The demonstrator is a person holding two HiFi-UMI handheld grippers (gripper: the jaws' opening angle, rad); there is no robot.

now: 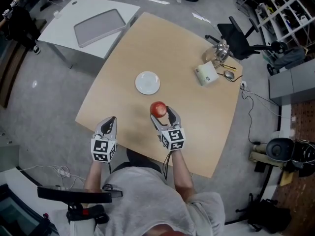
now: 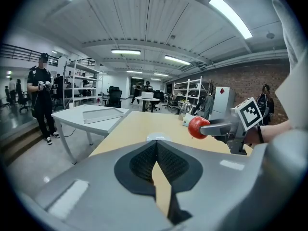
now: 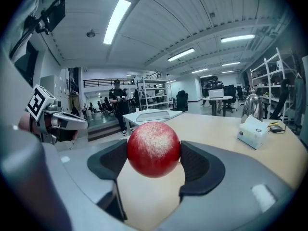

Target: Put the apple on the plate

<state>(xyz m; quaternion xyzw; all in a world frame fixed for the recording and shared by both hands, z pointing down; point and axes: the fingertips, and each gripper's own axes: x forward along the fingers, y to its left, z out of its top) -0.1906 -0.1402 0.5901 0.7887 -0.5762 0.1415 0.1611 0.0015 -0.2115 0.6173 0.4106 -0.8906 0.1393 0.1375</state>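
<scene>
Apple (image 1: 158, 108): held in the right gripper (image 1: 162, 114), one jaw on each side at about its widest part. The left gripper view shows it in the air, clear of the counter (image 1: 197, 136).
Right jaws: part-way open, closed onto the apple. In the right gripper view both dark pads touch its red skin.
Left gripper (image 1: 110, 125): jaws brought together, nothing between them. It hovers over the near edge of the counter, beside the right one and apart from it.
Plate (image 1: 147, 82): white, empty, on the counter ahead of the apple and slightly to the left. Near the apple, no contact.
Done: apple gripped and raised, judging by the gap beneath it.
Left to do: carry it forward over the plate, lower it, open the jaws, draw back.
Progress estimate: roughly the halfway mark, with the grasp secured and the placing not begun.
Path: bare counter between apple and plate. The tissue box (image 1: 206, 73) stands well off to the far right.
</scene>
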